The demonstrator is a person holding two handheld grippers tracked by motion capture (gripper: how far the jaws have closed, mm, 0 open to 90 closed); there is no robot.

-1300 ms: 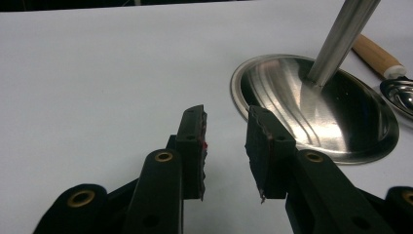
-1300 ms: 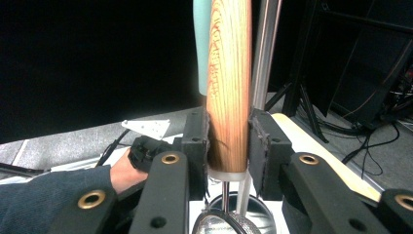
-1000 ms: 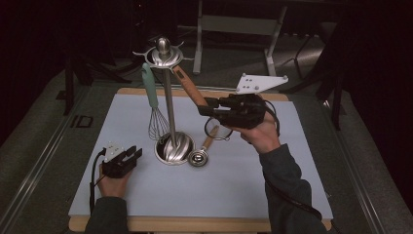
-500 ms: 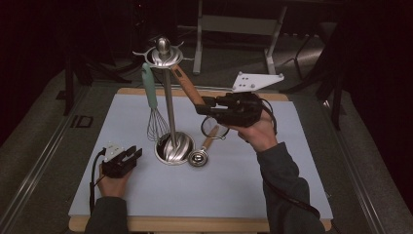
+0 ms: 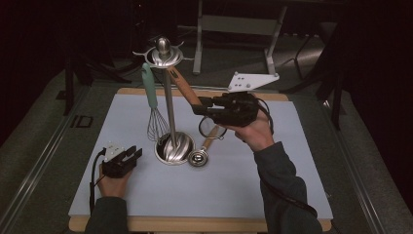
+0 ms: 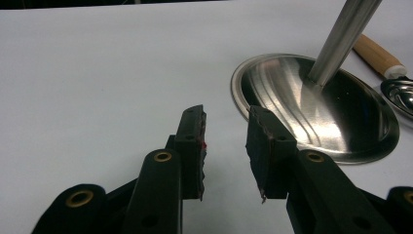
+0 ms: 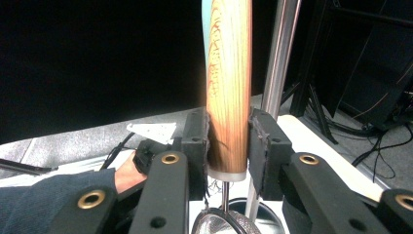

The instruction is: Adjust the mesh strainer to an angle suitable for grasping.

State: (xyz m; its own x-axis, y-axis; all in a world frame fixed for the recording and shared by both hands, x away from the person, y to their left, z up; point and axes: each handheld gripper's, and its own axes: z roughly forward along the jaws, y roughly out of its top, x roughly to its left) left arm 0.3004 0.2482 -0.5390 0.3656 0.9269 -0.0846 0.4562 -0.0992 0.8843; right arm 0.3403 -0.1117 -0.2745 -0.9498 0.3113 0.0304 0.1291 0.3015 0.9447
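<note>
A steel utensil stand rises from a round base on the pale mat. A whisk with a green handle hangs from the stand's top ring. My right gripper is shut on the lower end of a strainer's wooden handle. It holds the strainer up and slanted, with the handle's tip close to the top ring. The strainer's mesh bowl hangs under the jaws. My left gripper rests on the mat left of the base, open with nothing between its jaws.
A metal spoon with a wooden handle lies on the mat, touching the base's right side. The mat sits on a wooden board. Dark floor and a metal frame lie beyond the table's far edge.
My right gripper has shifted slightly left toward the stand with the strainer in it. The left gripper has stayed still.
</note>
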